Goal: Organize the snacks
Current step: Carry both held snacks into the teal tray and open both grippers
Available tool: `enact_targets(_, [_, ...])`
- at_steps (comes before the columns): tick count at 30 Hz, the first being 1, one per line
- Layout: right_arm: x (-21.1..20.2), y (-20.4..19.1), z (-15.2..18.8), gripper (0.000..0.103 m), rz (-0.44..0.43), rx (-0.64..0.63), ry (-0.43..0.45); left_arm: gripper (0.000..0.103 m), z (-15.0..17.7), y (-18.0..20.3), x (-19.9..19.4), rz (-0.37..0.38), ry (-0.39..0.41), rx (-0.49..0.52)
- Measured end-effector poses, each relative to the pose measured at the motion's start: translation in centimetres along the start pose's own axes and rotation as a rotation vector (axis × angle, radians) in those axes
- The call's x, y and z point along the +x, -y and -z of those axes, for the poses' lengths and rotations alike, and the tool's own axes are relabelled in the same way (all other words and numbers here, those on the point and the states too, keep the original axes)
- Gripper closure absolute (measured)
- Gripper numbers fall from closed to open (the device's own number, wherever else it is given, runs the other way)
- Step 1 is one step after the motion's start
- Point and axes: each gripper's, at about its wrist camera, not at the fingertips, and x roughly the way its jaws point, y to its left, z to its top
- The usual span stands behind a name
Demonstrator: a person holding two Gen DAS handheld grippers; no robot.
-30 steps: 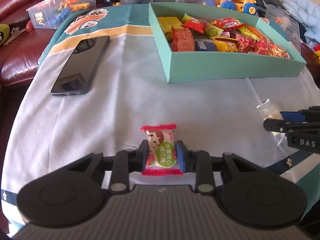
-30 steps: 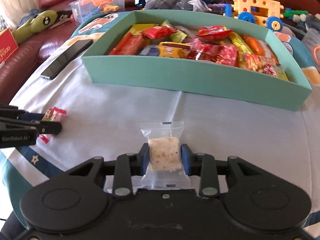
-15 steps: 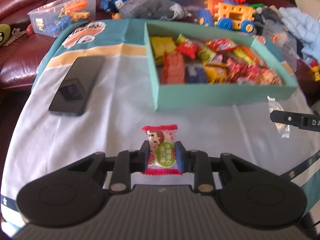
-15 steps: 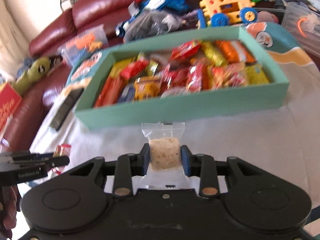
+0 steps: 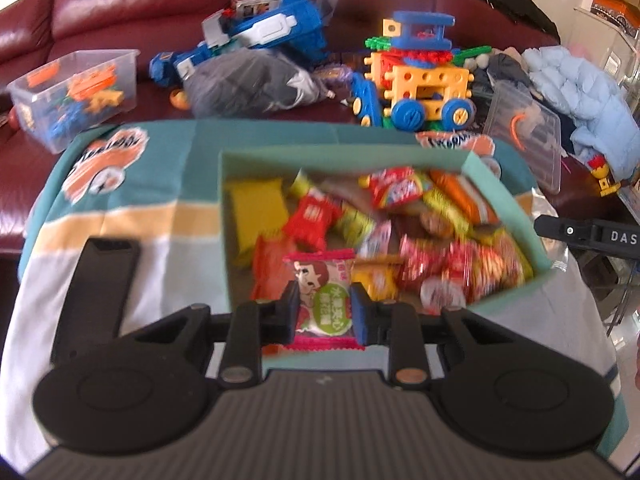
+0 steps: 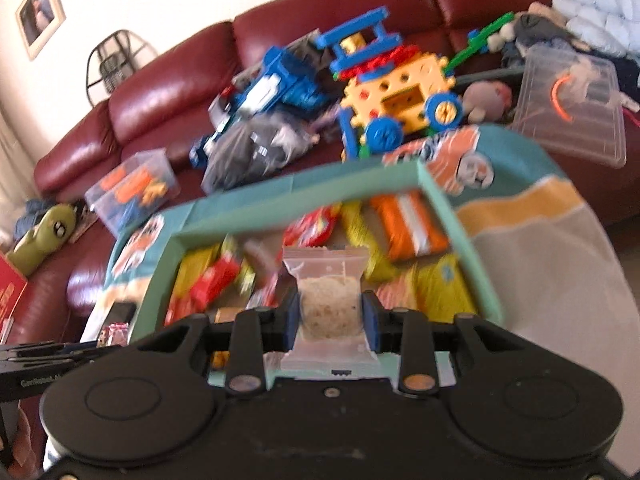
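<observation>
in my left gripper [image 5: 324,312] i've got a small candy [image 5: 322,296]: a clear-and-white wrapper with crimped red ends, a cartoon face up top and a green round label below. the blue pads are clamped on both of its sides, so the jaws are closed on it, and it stands upright between the fingertips with its top edge poking above them. seen past it is the teal box [image 5: 508,304], already heaped with red, yellow and orange snack packets; the candy hangs over the box's near-left part, above the packets rather than resting on them as far as i can tell.

my right gripper [image 6: 331,316] is pinching a clear packet [image 6: 327,308] with a pale, crumbly square cake inside. the pads press on the cake's two sides, and the packet's sealed flaps stick out above and below the jaws. it sits over the near edge of the same teal box [image 6: 476,264], towards the middle of its length.

both grippers tilt downward toward the box. the right view is rolled, so the box and the red sofa [image 6: 168,92] behind slant across it. the right tool's tip shows at the right edge of the left view, just beside the box's right corner. a dark phone [image 5: 96,292] lies on the cloth left of the box.
</observation>
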Motion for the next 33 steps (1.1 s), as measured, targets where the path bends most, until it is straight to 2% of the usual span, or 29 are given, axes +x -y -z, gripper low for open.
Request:
enact_targets(5, [1.9, 0.8, -3.4, 0.072, 0.033, -0.002, 0.03, 0.077, -3.3, 0.9, 3.0, 0.016, -0.002, -0.001])
enact_targets(10, [4.4, 1.9, -5.1, 0.072, 0.066, 0.01, 0.021, 0.077, -5.4, 1.9, 5.8, 0.013, -0.015, 0.001])
enact_targets(16, [7.3, 3.1, -5.0, 0.072, 0.099, 0.024, -0.029, 0.077, -5.8, 2.2, 8.6, -0.008, -0.05, 0.001])
enact_targets(24, [8.6, 4.0, -4.2, 0.072, 0.123, 0.027, -0.061, 0.077, -5.9, 1.9, 10.6, -0.032, -0.073, -0.011])
enact_targets(26, [8.7, 4.0, -4.1, 0.07, 0.12, 0.029, -0.068, 0.074, -6.0, 2.0, 10.7, -0.045, -0.068, -0.007])
enact_targets(27, [8.7, 4.1, -4.1, 0.063, 0.12, 0.032, -0.07, 0.062, -6.0, 2.1, 10.7, -0.058, -0.062, -0.006])
enact_targets(28, [8.7, 4.1, -4.0, 0.057, 0.117, 0.034, -0.072, 0.038, -6.0, 2.1, 10.8, -0.065, -0.06, -0.007])
enact_targets(30, [8.5, 4.0, -4.0, 0.021, 0.115, 0.043, -0.064, 0.016, -5.8, 2.2, 10.6, -0.086, -0.049, -0.006])
enact_targets(33, [7.9, 3.8, -3.9, 0.005, 0.119, 0.048, -0.042, 0.003, -5.4, 2.4, 10.1, -0.105, -0.041, 0.005])
